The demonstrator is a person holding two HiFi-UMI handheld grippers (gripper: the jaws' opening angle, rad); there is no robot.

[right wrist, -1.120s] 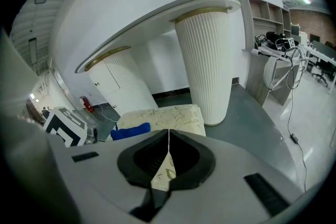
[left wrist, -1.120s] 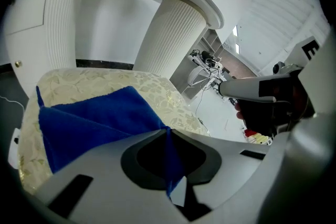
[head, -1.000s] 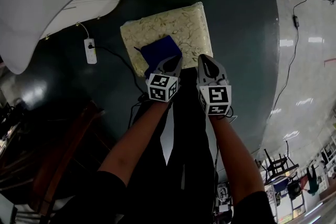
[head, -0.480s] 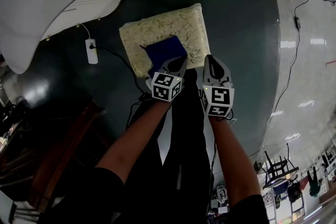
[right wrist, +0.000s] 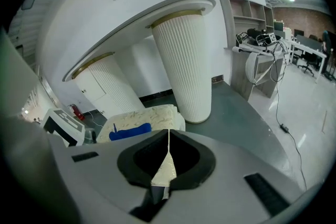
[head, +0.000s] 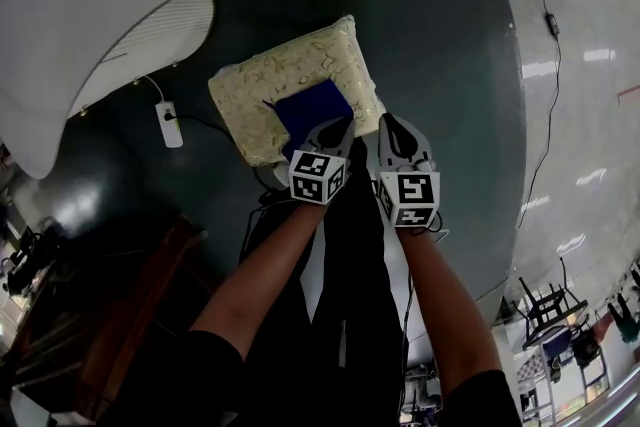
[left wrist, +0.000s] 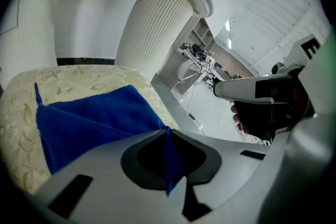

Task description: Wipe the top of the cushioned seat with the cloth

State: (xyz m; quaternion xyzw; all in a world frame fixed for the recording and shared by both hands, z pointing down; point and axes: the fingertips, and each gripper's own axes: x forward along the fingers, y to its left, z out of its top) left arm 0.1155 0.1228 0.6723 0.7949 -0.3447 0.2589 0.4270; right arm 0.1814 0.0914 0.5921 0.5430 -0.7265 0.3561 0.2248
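I was mid-wipe: my left gripper [head: 335, 127] was clamped on a corner of the cloth [head: 312, 110], which lay flat on the near part of the seat [head: 262, 80]. My right gripper [head: 392, 125] was pinched on the seat's cream cover at its near edge, apparently steadying it. Next, I judged, the cloth needed dragging across the bare far side.

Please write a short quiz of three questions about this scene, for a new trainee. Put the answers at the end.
1. True or false: the left gripper is shut on the blue cloth.
2. What do the fingers of the right gripper pinch? A) a bottle B) the edge of the cushioned seat C) nothing
3. Fill in: the blue cloth lies on top of the ____.
Key: 1 true; 2 B; 3 cushioned seat.
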